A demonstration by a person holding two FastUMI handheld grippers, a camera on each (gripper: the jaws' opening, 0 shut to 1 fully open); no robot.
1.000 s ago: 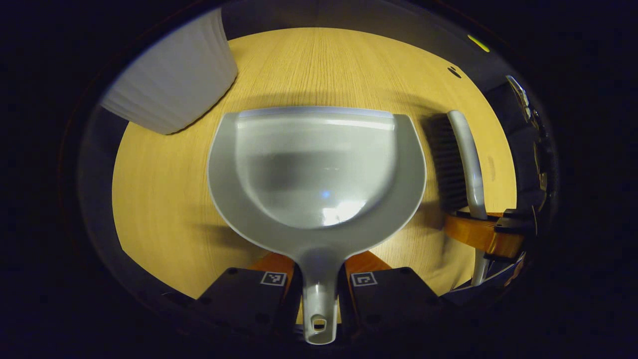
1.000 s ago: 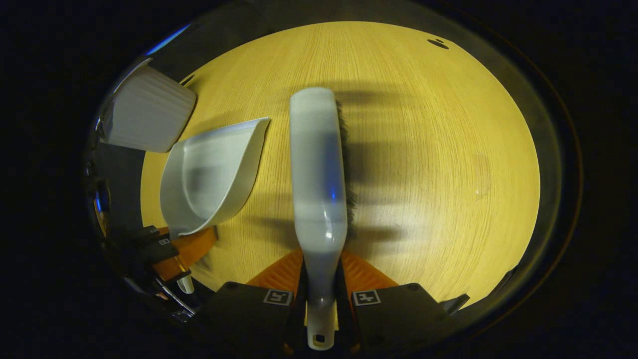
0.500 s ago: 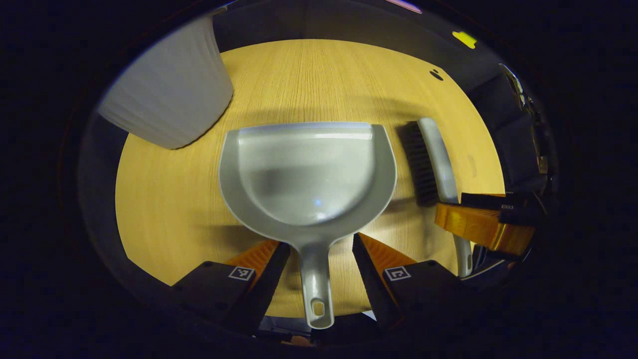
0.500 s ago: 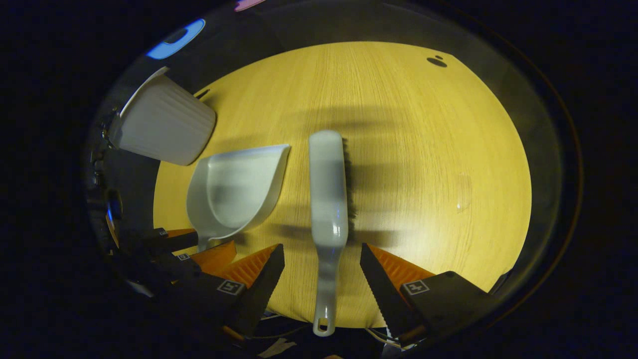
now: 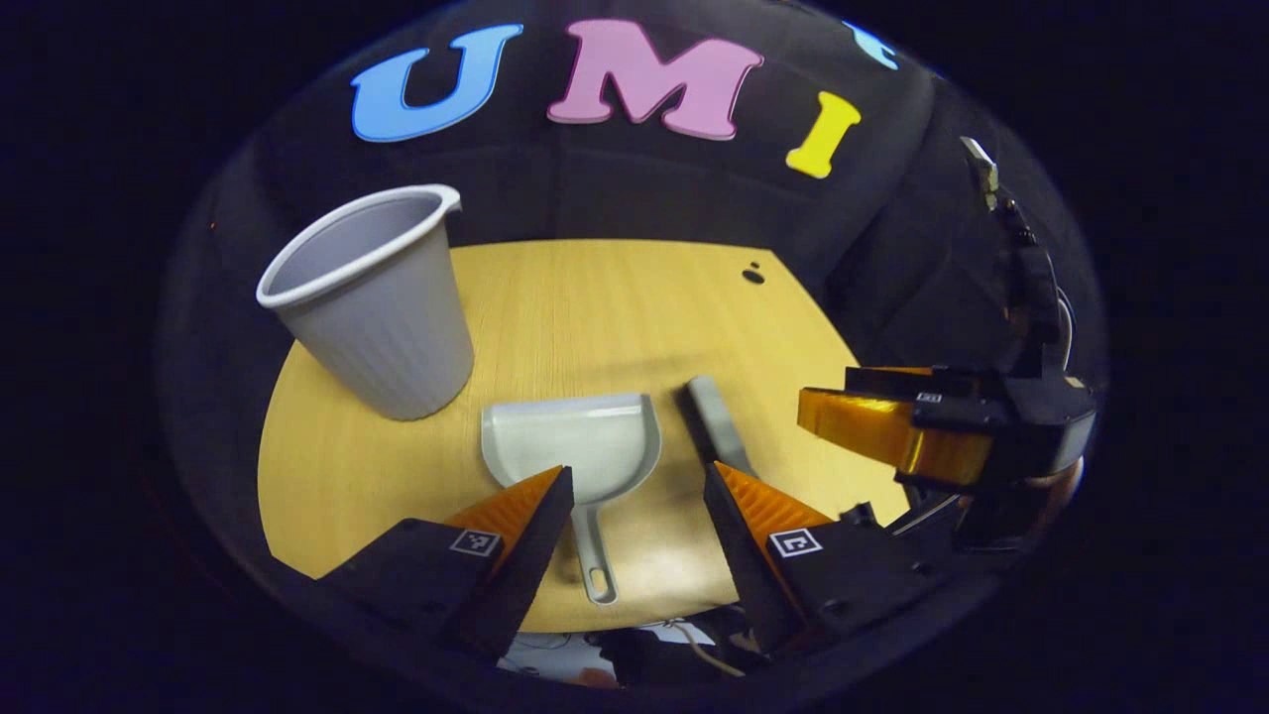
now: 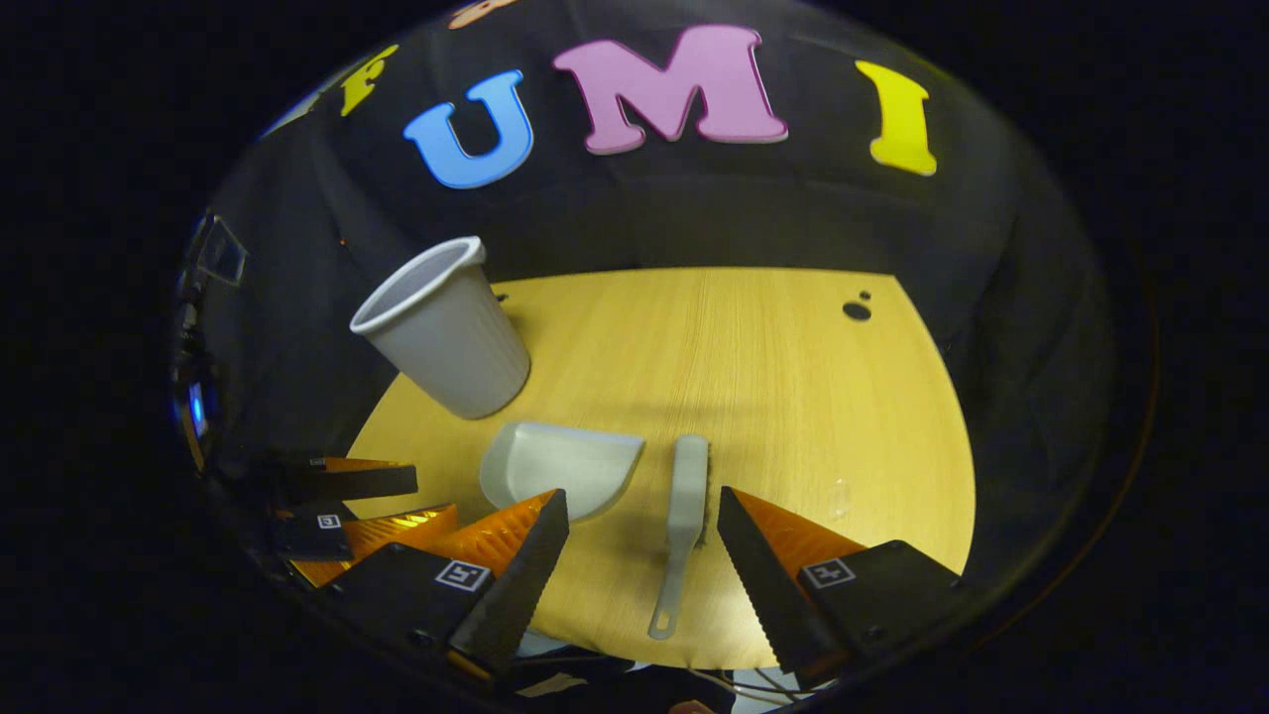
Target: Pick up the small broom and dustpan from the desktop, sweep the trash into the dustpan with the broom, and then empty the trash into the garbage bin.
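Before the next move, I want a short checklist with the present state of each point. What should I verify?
1. Left gripper jaws open, holding nothing: ok.
2. Right gripper jaws open, holding nothing: ok.
3. Dustpan flat on the desktop, handle toward the left gripper: ok.
4. Broom lying beside the dustpan, handle toward the right gripper: ok.
5. Garbage bin upright on the desktop, mouth open: ok.
6. Trash left on the desktop: cannot tell; a faint mark shows near the broom.

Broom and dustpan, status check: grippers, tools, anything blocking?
Left gripper open, right gripper open, both empty. Dustpan and broom flat on desktop, side by side. Garbage bin upright beyond dustpan. Nothing blocking.
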